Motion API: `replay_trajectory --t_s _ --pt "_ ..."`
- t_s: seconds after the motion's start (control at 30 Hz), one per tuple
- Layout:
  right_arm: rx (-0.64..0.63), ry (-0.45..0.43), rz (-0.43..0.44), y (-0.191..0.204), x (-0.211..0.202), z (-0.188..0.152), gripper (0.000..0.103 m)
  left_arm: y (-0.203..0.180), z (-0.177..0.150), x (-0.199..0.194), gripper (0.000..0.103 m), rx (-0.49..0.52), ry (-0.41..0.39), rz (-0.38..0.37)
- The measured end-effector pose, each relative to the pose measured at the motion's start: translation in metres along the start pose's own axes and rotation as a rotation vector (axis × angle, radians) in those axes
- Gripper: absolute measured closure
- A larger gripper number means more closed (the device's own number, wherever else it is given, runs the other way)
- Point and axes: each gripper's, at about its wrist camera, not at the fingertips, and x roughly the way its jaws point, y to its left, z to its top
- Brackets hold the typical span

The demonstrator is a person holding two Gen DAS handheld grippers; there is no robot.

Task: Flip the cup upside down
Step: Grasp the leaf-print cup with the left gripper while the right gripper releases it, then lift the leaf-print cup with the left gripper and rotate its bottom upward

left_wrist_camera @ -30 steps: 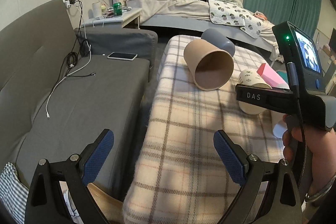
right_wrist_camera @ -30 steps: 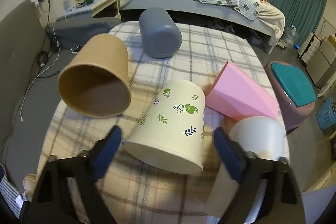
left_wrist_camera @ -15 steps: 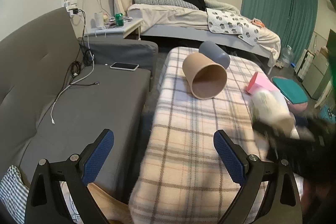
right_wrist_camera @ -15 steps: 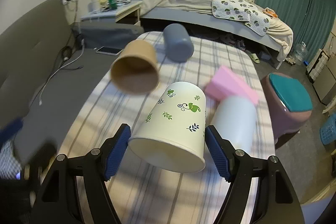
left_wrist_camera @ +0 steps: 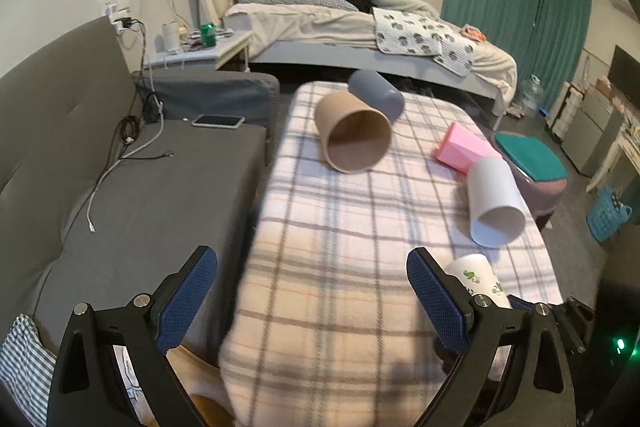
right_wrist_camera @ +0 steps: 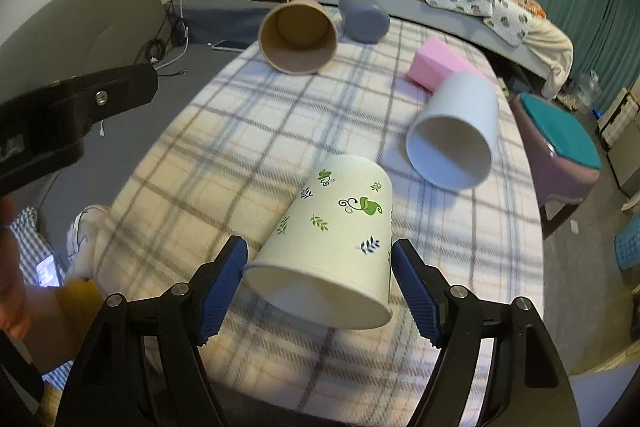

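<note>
My right gripper [right_wrist_camera: 320, 283] is shut on a cream paper cup with green leaf prints [right_wrist_camera: 332, 239]. It holds the cup near its rim, tilted with the mouth toward the camera, above the near end of the plaid-covered table [right_wrist_camera: 224, 131]. The cup's base also shows in the left wrist view [left_wrist_camera: 474, 277], behind the right finger. My left gripper [left_wrist_camera: 312, 291] is open and empty over the table's near left edge. A brown cup [left_wrist_camera: 352, 131], a grey cup [left_wrist_camera: 376, 93], a pink cup [left_wrist_camera: 464, 147] and a white cup [left_wrist_camera: 494, 203] lie on their sides.
A grey sofa [left_wrist_camera: 132, 195] with a phone [left_wrist_camera: 218, 121] and cables runs along the table's left. A bed [left_wrist_camera: 360, 27] stands behind. A purple stool with a teal lid [right_wrist_camera: 560, 143] sits to the right of the table.
My right gripper has pulled back toward the near end of the table with the leaf-print cup. My left gripper has risen and drawn back a little, and still stands open.
</note>
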Motion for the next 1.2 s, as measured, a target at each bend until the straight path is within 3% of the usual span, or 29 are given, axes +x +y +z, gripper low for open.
replay_trajectory --t_s 0.03,0.1,0.3,0.47,0.77,1.07,1.13,1.17,1.2 --pt "0.009 0.018 0.013 -0.003 0.002 0.0 0.027 -0.003 -0.001 0.001 0.004 0.005 0.009 -0.003" --pt "0.035 0.028 0.033 -0.011 0.001 -0.001 0.014 -0.007 0.0 0.002 0.004 0.015 0.023 -0.004" --pt "0.049 -0.041 0.096 -0.038 -0.033 -0.005 0.011 -0.017 0.009 0.001 0.004 0.0 0.054 0.0" --pt "0.044 -0.068 0.059 -0.075 -0.054 -0.008 0.011 -0.046 0.015 0.008 0.004 0.029 0.094 -0.036" --pt "0.217 -0.065 -0.057 -0.159 -0.051 -0.01 0.011 -0.117 0.007 0.057 0.004 0.13 0.296 -0.099" --pt "0.253 -0.001 -0.088 -0.184 -0.028 -0.017 0.011 -0.126 0.003 0.098 0.007 0.054 0.462 -0.157" --pt "0.258 0.002 -0.091 -0.186 -0.024 -0.017 0.011 -0.126 0.001 0.1 0.017 0.057 0.473 -0.165" --pt "0.26 0.002 -0.09 -0.186 -0.023 -0.017 0.011 -0.126 0.0 0.102 0.034 0.054 0.485 -0.171" --pt "0.262 0.002 -0.089 -0.186 -0.022 -0.017 0.011 -0.124 -0.001 0.105 0.042 0.039 0.505 -0.179"
